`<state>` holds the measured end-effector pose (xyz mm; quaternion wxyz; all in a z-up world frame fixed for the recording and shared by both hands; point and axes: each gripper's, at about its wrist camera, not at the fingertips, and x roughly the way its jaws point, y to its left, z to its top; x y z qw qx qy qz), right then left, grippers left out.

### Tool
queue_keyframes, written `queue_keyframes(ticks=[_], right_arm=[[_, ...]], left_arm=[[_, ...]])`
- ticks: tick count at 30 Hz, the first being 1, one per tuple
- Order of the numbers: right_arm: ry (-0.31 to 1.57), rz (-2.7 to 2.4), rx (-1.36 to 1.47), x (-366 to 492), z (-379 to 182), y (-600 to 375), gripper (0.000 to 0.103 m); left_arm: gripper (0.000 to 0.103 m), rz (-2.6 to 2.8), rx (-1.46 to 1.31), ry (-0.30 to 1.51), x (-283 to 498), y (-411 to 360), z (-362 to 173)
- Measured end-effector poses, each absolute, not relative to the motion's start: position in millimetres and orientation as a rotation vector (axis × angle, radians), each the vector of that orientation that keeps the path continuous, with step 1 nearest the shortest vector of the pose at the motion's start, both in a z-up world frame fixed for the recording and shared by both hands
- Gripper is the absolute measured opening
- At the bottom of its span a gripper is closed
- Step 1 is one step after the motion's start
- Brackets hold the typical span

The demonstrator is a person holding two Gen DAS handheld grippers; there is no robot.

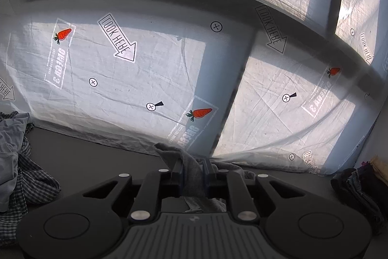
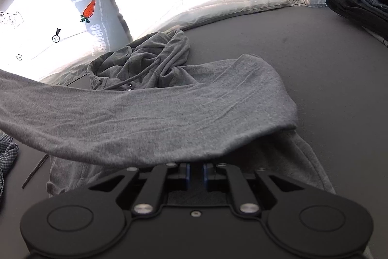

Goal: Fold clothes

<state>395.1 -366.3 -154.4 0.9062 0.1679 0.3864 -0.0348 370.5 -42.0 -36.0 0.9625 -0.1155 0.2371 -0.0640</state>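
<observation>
A grey hoodie lies on the dark table, its hood and drawstring crumpled at the back. A wide band of its fabric is lifted off the table and stretches from the left edge across to my right gripper. The jaws there stand narrow, and the cloth's edge drapes over and hides the fingertips. In the left wrist view my left gripper is shut on a bunched fold of the same grey hoodie, which rises between the fingers.
A heap of checked and grey-blue garments lies at the left, with its checked edge showing. Folded dark clothes and jeans are stacked at the right. A white printed sheet hangs behind the table. A thin black cord lies on the table.
</observation>
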Motion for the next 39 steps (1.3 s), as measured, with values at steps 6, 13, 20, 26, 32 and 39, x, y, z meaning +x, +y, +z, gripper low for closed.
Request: queue_keyframes(ticks=[6, 13, 20, 26, 32, 39], right_arm=[[0.762, -0.046, 0.339, 380, -134, -364, 0.01], [0.757, -0.015, 0.38, 360, -132, -358, 0.002], [0.709, 0.133, 0.267, 366, -126, -323, 0.001], [0.689, 0.105, 0.146, 394, -150, -304, 0.0], [0.714, -0.038, 0.224, 413, -165, -335, 0.0], [0.756, -0.076, 0.278, 412, -174, -357, 0.0]], left_arm=[[0.017, -0.151, -0.264, 0.456, 380, -44, -27], [0.017, -0.218, -0.257, 0.413, 390, -67, -12], [0.017, -0.277, -0.259, 0.384, 393, -84, 1], [0.017, -0.248, -0.215, 0.36, 386, -87, 4], [0.017, -0.141, -0.215, 0.398, 385, -66, -8], [0.017, -0.034, -0.221, 0.468, 381, -38, -33]])
